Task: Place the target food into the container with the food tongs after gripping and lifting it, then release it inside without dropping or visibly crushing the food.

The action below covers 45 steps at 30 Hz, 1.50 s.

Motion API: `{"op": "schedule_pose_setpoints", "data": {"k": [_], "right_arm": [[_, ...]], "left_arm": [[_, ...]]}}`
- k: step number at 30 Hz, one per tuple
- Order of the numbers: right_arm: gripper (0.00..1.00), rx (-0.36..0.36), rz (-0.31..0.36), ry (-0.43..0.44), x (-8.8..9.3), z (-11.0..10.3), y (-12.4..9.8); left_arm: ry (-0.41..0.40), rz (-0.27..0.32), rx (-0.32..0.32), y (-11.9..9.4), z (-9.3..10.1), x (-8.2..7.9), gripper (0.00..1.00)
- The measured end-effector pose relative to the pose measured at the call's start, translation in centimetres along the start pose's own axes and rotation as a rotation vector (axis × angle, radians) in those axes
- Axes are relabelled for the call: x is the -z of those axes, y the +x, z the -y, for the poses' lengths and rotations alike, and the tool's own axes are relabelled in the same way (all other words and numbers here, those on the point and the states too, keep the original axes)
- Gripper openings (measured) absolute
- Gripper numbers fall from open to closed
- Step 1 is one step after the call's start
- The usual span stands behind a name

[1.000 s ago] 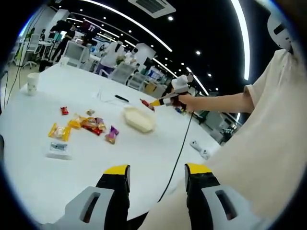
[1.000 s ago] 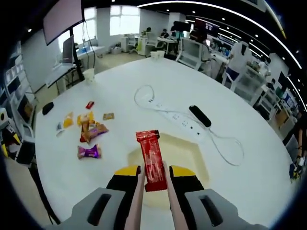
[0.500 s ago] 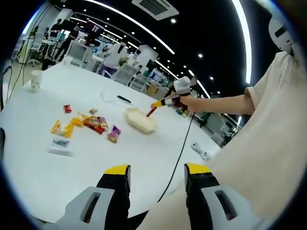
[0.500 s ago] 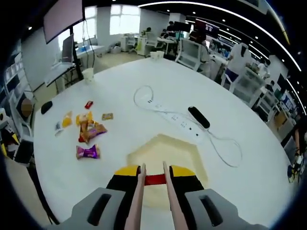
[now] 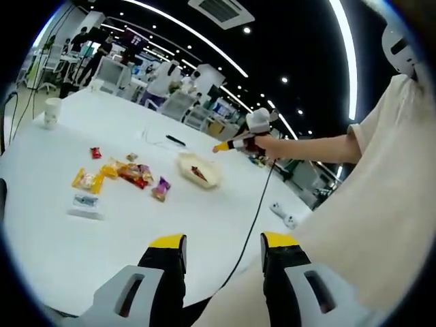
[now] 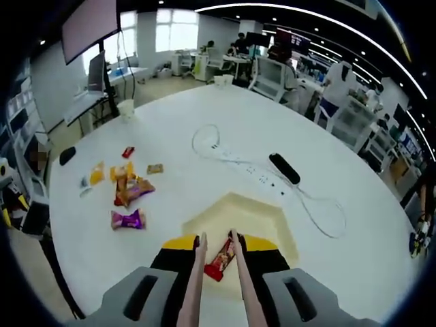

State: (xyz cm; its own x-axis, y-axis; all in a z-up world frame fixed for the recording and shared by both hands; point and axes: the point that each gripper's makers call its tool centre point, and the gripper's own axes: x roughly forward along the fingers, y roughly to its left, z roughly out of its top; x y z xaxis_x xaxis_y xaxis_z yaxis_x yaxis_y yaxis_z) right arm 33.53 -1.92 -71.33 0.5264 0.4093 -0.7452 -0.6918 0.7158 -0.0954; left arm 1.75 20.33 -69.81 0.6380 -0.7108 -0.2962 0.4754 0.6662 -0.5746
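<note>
Release is the step in hand: I should lift the tongs straight up, clear of the red snack packet, which looks to lie loose inside the cream container. My right gripper stays clamped on the tongs; my left gripper stands open, empty.

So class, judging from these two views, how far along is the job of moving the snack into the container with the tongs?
Done: the red snack lies inside the container, also seen in the left gripper view. In hand: the tongs in the right hand-held gripper hover over it; whether they have let go is unclear. Left: lifting the tongs away. Other snacks lie on the table.
</note>
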Motion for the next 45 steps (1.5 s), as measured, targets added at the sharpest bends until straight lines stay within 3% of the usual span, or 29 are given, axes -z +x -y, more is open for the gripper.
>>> {"op": "schedule_pose_setpoints", "data": {"k": [17,30,40,45], "right_arm": [[0.24,-0.109,-0.024,-0.012,0.6,-5.7,2.4],[0.25,-0.211,-0.072,-0.132,0.1,-11.0,4.4],[0.25,-0.270,-0.102,-0.209,-0.4,-12.3,7.4],[0.25,-0.289,-0.108,-0.208,-0.7,-14.4,7.6]], "left_arm": [[-0.008,0.002,-0.013,-0.9,-0.2,0.4,0.43],[-0.027,0.018,-0.037,-2.1,-0.8,0.7,0.42],[-0.044,0.027,-0.052,-2.7,-1.4,0.6,0.42],[-0.055,0.030,-0.059,-3.0,-1.8,0.6,0.42]]}}
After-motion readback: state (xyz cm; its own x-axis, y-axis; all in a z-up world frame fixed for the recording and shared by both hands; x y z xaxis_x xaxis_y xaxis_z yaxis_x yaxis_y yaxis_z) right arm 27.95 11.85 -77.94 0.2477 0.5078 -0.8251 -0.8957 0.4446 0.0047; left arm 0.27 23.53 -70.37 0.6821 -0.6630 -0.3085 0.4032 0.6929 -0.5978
